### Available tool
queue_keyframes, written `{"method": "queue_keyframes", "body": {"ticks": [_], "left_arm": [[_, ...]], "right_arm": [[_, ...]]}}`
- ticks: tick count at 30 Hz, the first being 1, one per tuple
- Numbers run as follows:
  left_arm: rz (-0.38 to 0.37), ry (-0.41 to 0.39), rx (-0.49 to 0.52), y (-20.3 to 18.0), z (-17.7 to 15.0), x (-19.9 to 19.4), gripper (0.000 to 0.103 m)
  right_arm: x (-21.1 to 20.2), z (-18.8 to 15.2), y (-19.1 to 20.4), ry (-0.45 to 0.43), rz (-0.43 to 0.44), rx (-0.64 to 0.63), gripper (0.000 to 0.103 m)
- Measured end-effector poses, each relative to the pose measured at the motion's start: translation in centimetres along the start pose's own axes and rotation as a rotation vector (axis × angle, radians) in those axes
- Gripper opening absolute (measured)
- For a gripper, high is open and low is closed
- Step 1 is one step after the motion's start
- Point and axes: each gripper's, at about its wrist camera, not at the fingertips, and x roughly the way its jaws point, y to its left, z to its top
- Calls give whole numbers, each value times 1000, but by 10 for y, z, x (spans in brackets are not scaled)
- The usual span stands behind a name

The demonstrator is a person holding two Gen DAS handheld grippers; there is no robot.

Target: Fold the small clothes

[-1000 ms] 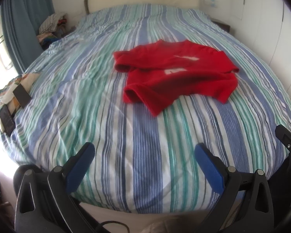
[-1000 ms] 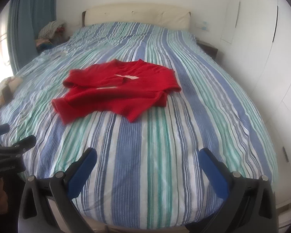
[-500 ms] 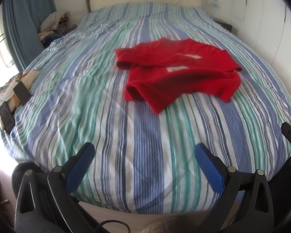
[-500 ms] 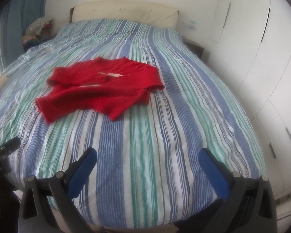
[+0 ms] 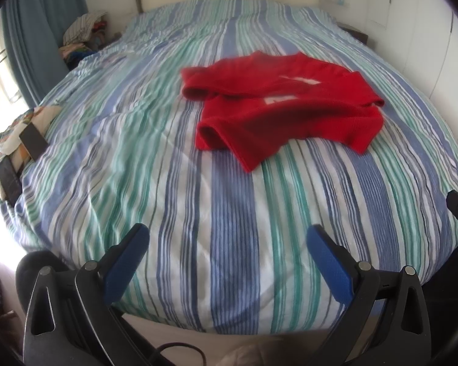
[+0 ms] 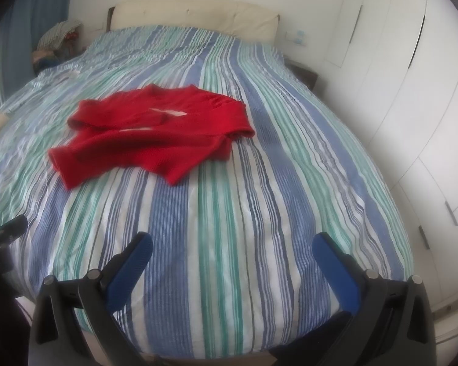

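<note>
A red knit sweater (image 5: 285, 111) is lying rumpled on the striped duvet (image 5: 229, 213), roughly mid-bed, partly folded over itself, with white label patches showing near its centre. One sleeve cuff is curling open at its left edge in the left wrist view.

Left gripper (image 5: 227, 254) is hovering over the foot of the bed, its blue-padded fingers (image 5: 128, 259) spread wide apart and gripping nothing. The sweater is sitting well ahead of it, up the bed and slightly to the right of its centreline, not touching either finger.

Right gripper (image 6: 233, 262) is likewise hanging above the foot edge, fingers splayed wide, nothing between them. From this side the sweater (image 6: 155, 132) is lying well ahead and off to the left of the claw.

Each gripper is showing at the edge of the other's view: the right one's black body at far right of the left wrist view, the left one's at far left of the right wrist view.

Surroundings: cream headboard (image 6: 195, 18) is standing at the far end of the bed; white wardrobe doors (image 6: 412, 106) are running along the right wall; blue curtain (image 5: 36, 36) is hanging at left, with a heap of clothes (image 5: 82, 36) beside the bed's head. Both views are slightly blurred.
</note>
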Motion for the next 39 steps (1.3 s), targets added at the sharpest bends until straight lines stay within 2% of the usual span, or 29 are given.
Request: {"method": "queue_keyframes", "body": {"ticks": [23, 25, 29, 31, 34, 35, 37, 38, 39], "left_arm": [[4, 17, 0, 0, -1, 9, 103], [-26, 22, -13, 8, 1, 18, 103], [-157, 113, -109, 41, 3, 62, 102], [-226, 128, -141, 49, 7, 84, 102], [-328, 149, -141, 42, 23, 115, 101], [-339, 137, -133, 37, 30, 122, 101], [-308, 76, -115, 27, 45, 130, 96], [-296, 60, -107, 23, 50, 133, 83], [-298, 63, -104, 20, 55, 137, 63]], "right_arm": [[6, -1, 1, 11, 4, 0, 103], [7, -1, -1, -2, 21, 10, 103], [20, 3, -10, -69, 171, 23, 103], [39, 3, -14, -86, 294, 42, 103], [88, 7, -11, -16, 481, 82, 103], [108, 11, -7, 6, 543, 95, 103], [144, 20, 3, 51, 624, 118, 102], [160, 25, 9, 67, 662, 132, 100], [174, 31, 14, 76, 691, 147, 94]]}}
